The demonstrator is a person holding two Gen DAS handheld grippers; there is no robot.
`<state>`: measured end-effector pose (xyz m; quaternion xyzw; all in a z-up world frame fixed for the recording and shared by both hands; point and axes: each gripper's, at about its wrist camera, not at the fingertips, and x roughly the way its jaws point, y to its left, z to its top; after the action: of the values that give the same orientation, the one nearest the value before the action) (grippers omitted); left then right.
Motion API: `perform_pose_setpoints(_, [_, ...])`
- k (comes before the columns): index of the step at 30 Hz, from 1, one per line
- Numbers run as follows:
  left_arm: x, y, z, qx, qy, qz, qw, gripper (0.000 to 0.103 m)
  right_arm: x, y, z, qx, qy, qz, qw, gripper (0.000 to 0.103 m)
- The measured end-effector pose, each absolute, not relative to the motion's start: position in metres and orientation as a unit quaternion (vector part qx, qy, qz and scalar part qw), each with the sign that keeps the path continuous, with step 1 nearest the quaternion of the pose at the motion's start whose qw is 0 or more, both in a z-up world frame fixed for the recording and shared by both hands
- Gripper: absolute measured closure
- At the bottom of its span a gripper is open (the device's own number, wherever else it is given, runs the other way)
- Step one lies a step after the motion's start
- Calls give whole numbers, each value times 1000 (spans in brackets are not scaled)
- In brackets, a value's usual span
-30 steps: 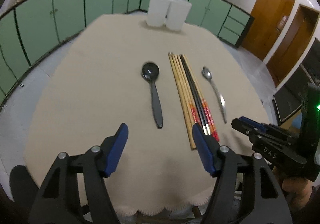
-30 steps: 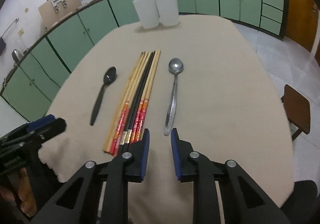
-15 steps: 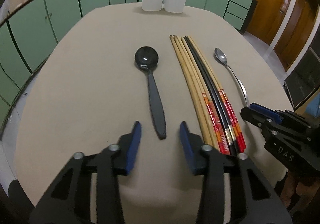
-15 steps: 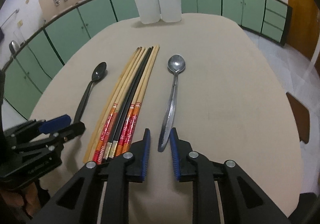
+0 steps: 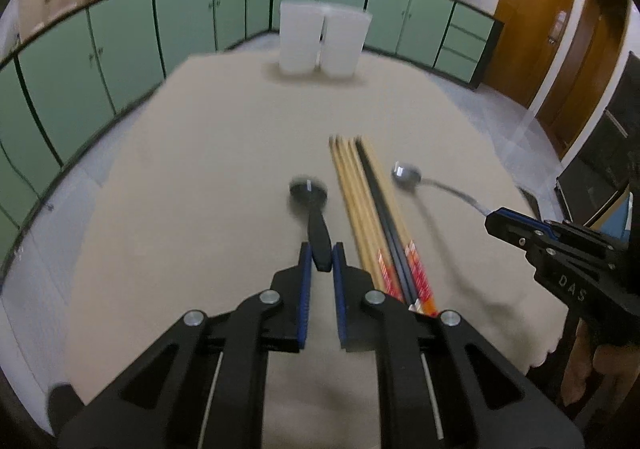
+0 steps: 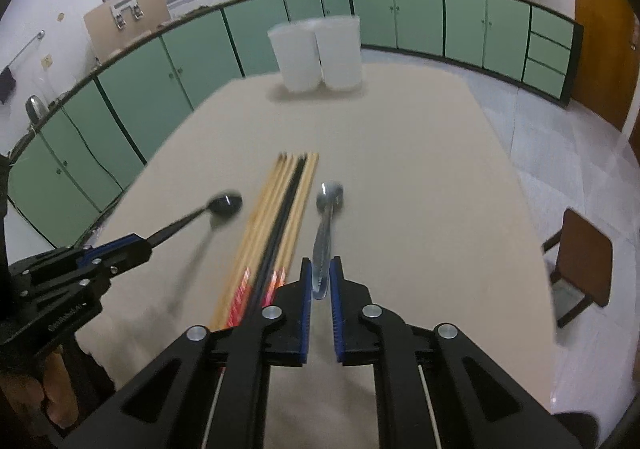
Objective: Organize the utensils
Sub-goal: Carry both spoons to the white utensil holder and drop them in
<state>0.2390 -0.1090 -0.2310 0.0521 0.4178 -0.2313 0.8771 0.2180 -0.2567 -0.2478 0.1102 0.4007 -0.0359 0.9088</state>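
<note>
My left gripper [image 5: 319, 255] is shut on the handle of a black spoon [image 5: 312, 201] and holds it lifted above the table. My right gripper [image 6: 320, 273] is shut on the handle of a silver spoon [image 6: 326, 217], also lifted. The black spoon also shows in the right wrist view [image 6: 216, 207], and the silver spoon in the left wrist view [image 5: 420, 179]. A bundle of several wooden and black chopsticks [image 5: 372, 217] lies flat on the beige table [image 5: 208, 177] between the two spoons; it also shows in the right wrist view [image 6: 276, 221].
Two white tall containers [image 5: 322, 37] stand side by side at the table's far end, also in the right wrist view [image 6: 316, 53]. Green cabinets [image 5: 120, 45] ring the room. A brown stool [image 6: 584, 257] stands right of the table.
Both grippers closed on their spoon handles and lifted the spoons off the table. The chopsticks have not moved.
</note>
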Motion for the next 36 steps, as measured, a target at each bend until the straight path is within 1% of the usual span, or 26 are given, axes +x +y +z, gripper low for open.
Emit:
perform_pose_setpoints(4, [247, -113, -208, 69, 397, -242, 883, 93, 234, -263, -224, 92, 399, -27, 912, 94])
perform_pose_setpoints(14, [304, -122, -182, 75, 427, -281, 856, 94, 302, -285, -184, 91, 458, 20, 884, 96])
perform_pose_setpoints(16, [314, -124, -175, 76, 427, -286, 854, 94, 314, -290, -178, 97, 470, 27, 877, 101])
perform_pose_setpoints(22, [331, -134, -151, 88, 415, -295, 856, 94, 333, -298, -161, 102, 481, 36, 870, 101])
perform_pose_setpoints(27, [353, -140, -132, 85, 404, -304, 859, 94, 348, -305, -143, 101, 471, 41, 875, 101])
perform_pose_setpoints(36, [431, -168, -78, 68, 375, -295, 876, 94, 422, -327, -73, 106, 431, 25, 896, 101])
